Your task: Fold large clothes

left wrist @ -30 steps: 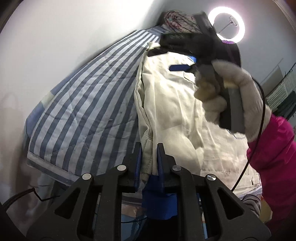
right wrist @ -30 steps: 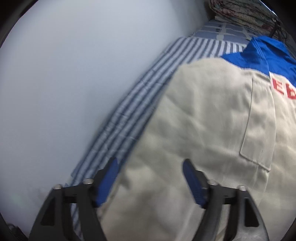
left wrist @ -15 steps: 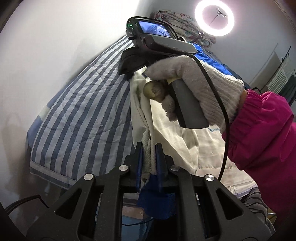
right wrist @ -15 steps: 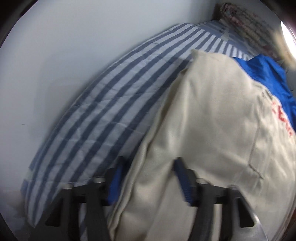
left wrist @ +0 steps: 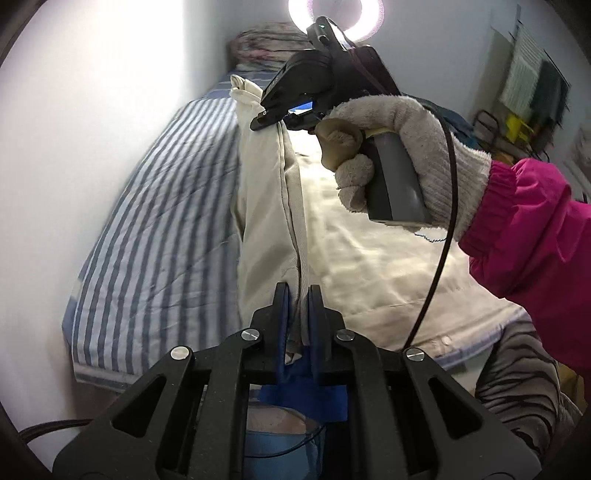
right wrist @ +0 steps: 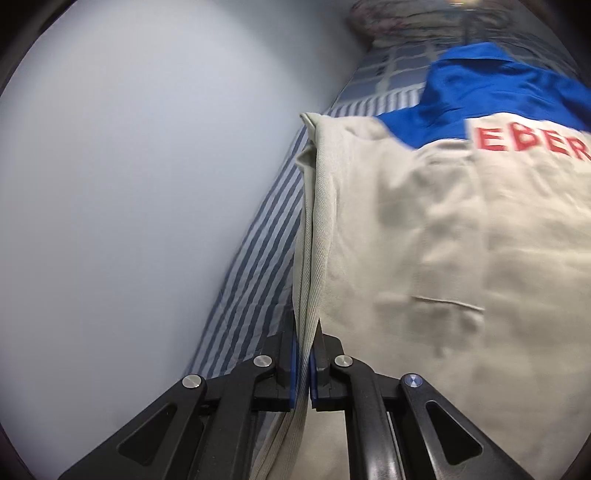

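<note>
Left gripper [left wrist: 297,306] clenched on a raised fold of the cream jacket [left wrist: 369,258], cloth pinched between both blue-padded fingers and running straight ahead from the tips as a standing ridge. Right gripper [right wrist: 303,363] likewise clamped on the jacket [right wrist: 424,258], a doubled edge of fabric squeezed between its closed fingers and stretching forward and upward from them. Seen from the left wrist, right gripper [left wrist: 273,116] ahead and higher, biting the far end of that same ridge, held by a gloved hand [left wrist: 399,155] with a pink sleeve [left wrist: 528,221] trailing off to the right and a black cable [left wrist: 443,229] hanging down from the handle. Rest of the jacket spread flat to the right of both grippers, on a striped bedsheet [left wrist: 159,229] that shows to the left of the fold. Blue collar part [right wrist: 480,92] ahead and right of the right gripper, red letters [right wrist: 532,142] just below it. Rolled blanket [left wrist: 269,48] far ahead at the head of the bed, a ring light [left wrist: 336,18] above it, a white wall [right wrist: 147,184] to the left.
</note>
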Tool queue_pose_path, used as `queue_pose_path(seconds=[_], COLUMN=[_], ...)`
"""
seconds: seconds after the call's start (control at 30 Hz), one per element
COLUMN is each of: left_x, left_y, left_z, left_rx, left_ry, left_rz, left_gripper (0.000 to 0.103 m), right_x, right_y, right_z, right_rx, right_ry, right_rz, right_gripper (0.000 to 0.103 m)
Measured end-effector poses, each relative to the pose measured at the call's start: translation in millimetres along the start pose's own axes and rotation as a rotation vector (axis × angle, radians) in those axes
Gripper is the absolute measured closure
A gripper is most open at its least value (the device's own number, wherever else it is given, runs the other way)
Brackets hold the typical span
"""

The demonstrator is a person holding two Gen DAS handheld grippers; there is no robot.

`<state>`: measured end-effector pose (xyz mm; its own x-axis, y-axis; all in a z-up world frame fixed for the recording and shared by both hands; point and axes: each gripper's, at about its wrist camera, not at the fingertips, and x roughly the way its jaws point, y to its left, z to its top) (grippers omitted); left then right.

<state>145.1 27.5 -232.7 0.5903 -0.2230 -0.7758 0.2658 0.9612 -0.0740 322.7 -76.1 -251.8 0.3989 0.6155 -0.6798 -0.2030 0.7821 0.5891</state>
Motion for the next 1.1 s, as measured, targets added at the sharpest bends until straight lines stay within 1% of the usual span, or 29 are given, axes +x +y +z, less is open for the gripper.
queue_pose_path(seconds=[0.07, 0.13, 0.17, 0.23, 0.27, 0.37, 0.43, 0.47, 0.57, 0.63, 0.7, 0.8, 0.83, 0.93, 1.03, 1.1], left_x=[-2.1, -7.5, -12.9, -24.6, -30.1, -30.1, -18.9, -13.2, 1.8, 12.0, 24.5, 46.8, 54.8, 70.9, 92.5, 99.8], left_y=[-13.1, -20.1, -23.2, -24.2, -21.5, -5.9, 12.8, 21.3, 28.3, 25.2, 13.8, -4.4, -9.9, -16.8, -9.5, -7.2], left_z=[2.5, 4.2, 5.3, 6.9, 8.1, 14.1, 19.9, 21.8, 28.1, 27.4, 29.6, 30.2, 27.6, 16.1, -2.2, -11.1], left_rx=[0.030, 0.033, 0.018, -0.010, -0.020, -0.066, -0.146, -0.186, -0.211, -0.204, -0.179, -0.134, -0.115, -0.079, -0.104, -0.108], left_ry=[0.017, 0.041, 0.053, 0.053, 0.047, 0.035, 0.038, 0.042, 0.056, 0.076, 0.099, 0.154, 0.173, 0.210, 0.267, 0.265], left_rz=[-0.029, -0.085, -0.131, -0.191, -0.204, -0.189, -0.176, -0.181, -0.164, -0.183, -0.193, -0.207, -0.207, -0.171, -0.157, -0.154], left_gripper=[0.095, 0.095, 0.095, 0.095, 0.095, 0.095, 0.095, 0.095, 0.095, 0.095, 0.095, 0.095, 0.095, 0.095, 0.095, 0.095], right_x=[-17.9, -27.1, -33.9, -45.4, -48.9, -48.8, -46.5, -46.1, -32.3, -24.9, -33.6, -30.2, -26.5, -25.5, -28.3, -25.8], right_y=[-19.3, -36.1, -47.0, -71.9, -84.9, -114.5, -125.1, -132.2, -133.7, -136.2, -126.0, -119.4, -134.8, -138.9, -141.7, -137.8], right_z=[3.4, 4.5, 1.2, 0.5, -1.7, -5.0, -10.5, -11.6, -19.2, -16.2, -26.1, -24.2, -23.4, -25.3, -26.0, -26.9], right_rx=[0.025, 0.059, 0.076, 0.103, 0.121, 0.170, 0.186, 0.188, 0.169, 0.166, 0.147, 0.115, 0.115, 0.121, 0.103, 0.066], right_ry=[-0.031, -0.054, -0.061, -0.067, -0.064, -0.038, -0.025, -0.017, 0.008, 0.018, 0.024, 0.033, 0.032, 0.031, 0.036, 0.041], right_rz=[0.020, 0.029, 0.026, 0.002, -0.012, -0.057, -0.079, -0.086, -0.107, -0.108, -0.113, -0.133, -0.133, -0.127, -0.136, -0.170], right_gripper=[0.101, 0.101, 0.101, 0.101, 0.101, 0.101, 0.101, 0.101, 0.100, 0.101, 0.101, 0.101, 0.101, 0.101, 0.101, 0.103])
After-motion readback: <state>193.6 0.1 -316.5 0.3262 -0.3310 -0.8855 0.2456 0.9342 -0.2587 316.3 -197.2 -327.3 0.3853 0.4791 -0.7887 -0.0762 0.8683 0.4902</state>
